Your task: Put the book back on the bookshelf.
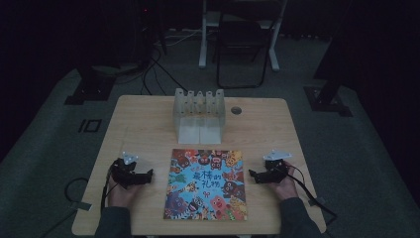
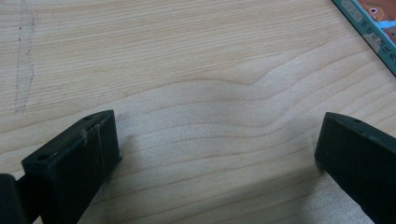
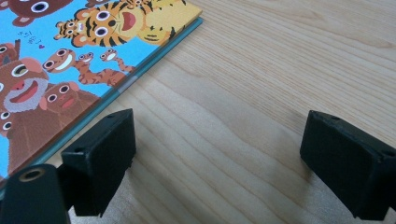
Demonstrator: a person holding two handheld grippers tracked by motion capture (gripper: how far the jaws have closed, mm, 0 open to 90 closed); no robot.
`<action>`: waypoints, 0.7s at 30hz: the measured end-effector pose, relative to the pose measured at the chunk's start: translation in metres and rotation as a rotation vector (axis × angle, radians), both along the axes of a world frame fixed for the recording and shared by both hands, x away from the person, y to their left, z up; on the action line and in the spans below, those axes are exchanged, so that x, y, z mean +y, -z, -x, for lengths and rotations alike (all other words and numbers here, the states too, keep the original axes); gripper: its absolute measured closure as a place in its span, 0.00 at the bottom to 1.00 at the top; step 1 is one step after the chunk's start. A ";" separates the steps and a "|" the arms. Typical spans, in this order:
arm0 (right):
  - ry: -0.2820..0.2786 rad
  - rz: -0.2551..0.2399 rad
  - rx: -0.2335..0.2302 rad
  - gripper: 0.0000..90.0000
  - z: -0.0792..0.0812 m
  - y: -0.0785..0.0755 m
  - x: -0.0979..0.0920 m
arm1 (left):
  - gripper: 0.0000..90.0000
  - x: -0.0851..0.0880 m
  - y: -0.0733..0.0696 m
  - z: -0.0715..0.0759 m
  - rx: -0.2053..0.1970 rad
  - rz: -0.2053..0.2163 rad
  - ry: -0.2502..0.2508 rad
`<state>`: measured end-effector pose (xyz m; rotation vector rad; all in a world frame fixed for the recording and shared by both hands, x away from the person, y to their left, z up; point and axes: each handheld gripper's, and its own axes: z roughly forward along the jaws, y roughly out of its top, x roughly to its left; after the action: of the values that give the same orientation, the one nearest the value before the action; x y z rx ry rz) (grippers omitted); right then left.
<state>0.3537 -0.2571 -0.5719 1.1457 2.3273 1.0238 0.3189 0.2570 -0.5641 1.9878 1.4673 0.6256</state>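
High view: picture book [image 1: 204, 184] flat at table [image 1: 148, 119] centre-front, cover up; white slotted rack [image 1: 199, 115] behind it; left gripper [image 1: 147, 174] left of book, right gripper [image 1: 253, 174] right of it, both apart from it
Left gripper view: jaws spread wide over bare wood, nothing between; book corner [image 2: 373, 28] top right
Right gripper view: jaws parted, empty; book edge [image 3: 70, 70] just beside one jaw

My pale wooden bench [image 1: 148, 124] stood on grey carpet [image 1: 356, 148], the room around me was dim, a folding chair [image 1: 242, 44] behind, cables [image 1: 158, 64] trailed across the floor.
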 end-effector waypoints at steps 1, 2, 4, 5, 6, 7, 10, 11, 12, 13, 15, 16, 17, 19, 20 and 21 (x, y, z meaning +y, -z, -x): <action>-0.001 0.000 0.000 0.11 0.000 0.000 0.000 | 0.00 0.000 0.000 0.000 0.000 0.000 0.000; -0.006 0.001 0.000 0.11 0.000 0.000 0.000 | 0.00 0.000 0.000 0.000 0.000 0.000 0.000; -0.020 0.001 0.000 0.11 0.000 0.000 0.001 | 0.00 0.000 0.000 0.000 0.000 0.000 0.000; -0.020 0.001 0.000 0.11 0.000 0.000 0.001 | 0.00 0.000 0.000 0.000 0.000 0.000 0.000; -0.029 -0.002 0.001 0.11 0.001 0.000 0.001 | 0.00 0.000 0.000 0.000 0.000 0.000 0.000; -0.030 -0.002 0.002 0.11 0.001 0.000 0.001 | 0.00 0.000 0.000 0.000 0.000 0.000 0.000; -0.031 -0.002 0.002 0.12 0.001 0.000 0.001 | 0.00 0.000 0.000 0.000 0.000 0.000 0.002; -0.032 -0.002 0.001 0.14 0.002 0.000 0.001 | 0.00 0.000 0.000 0.000 0.000 0.000 0.003; -0.030 -0.002 0.002 0.15 0.002 -0.001 0.001 | 0.00 0.000 0.000 0.000 0.000 0.000 0.003; -0.028 -0.003 0.006 0.15 0.002 -0.001 0.000 | 0.00 0.000 0.000 0.000 0.000 0.000 0.004; -0.026 0.004 0.007 0.15 0.003 -0.003 0.001 | 0.00 0.000 0.000 0.000 0.001 -0.001 0.006; -0.027 0.007 0.003 0.15 0.004 -0.005 0.001 | 0.00 0.000 0.000 0.000 0.001 0.000 0.005; -0.027 0.008 -0.006 0.15 0.005 -0.007 0.002 | 0.00 0.000 0.000 0.000 0.001 0.000 0.005; -0.029 0.004 -0.021 0.15 0.006 -0.011 0.004 | 0.00 0.000 0.000 0.000 0.001 0.000 0.005; -0.033 0.004 -0.028 0.15 0.007 -0.013 0.005 | 0.00 0.000 0.000 0.000 0.001 0.000 0.005; -0.036 0.004 -0.038 0.15 0.007 -0.015 0.007 | 0.00 0.000 0.000 0.000 0.001 -0.001 0.006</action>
<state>0.3465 -0.2504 -0.5566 1.0773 2.3278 1.0438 0.3192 0.2572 -0.5640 1.9926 1.4613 0.6237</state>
